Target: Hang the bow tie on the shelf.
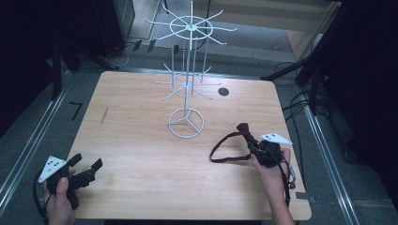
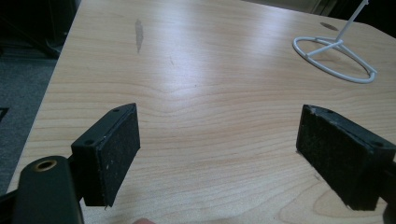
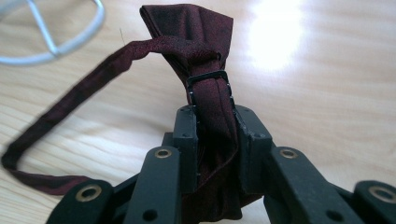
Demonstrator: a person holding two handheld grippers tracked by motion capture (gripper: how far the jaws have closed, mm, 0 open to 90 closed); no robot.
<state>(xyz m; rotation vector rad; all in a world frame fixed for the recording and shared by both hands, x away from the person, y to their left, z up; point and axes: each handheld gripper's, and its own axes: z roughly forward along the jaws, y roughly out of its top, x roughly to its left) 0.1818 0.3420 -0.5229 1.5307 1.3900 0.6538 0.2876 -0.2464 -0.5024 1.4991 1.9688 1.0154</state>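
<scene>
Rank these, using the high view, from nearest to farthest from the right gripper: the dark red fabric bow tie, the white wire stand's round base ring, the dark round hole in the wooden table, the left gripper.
1. Dark red fabric bow tie, clamped in the right gripper.
2. White wire stand's round base ring, to its left, mid-table.
3. Dark round hole, beyond, near the far edge.
4. Left gripper, at the near left corner.

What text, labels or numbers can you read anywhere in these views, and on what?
None readable.
Bow tie in the right gripper: plain dark red cloth, black buckle, no label showing.
White wire rack: bare wire, no tags.
Table: wood grain and a grey smear, no print.
Left gripper: plain black pads, no markings.
</scene>
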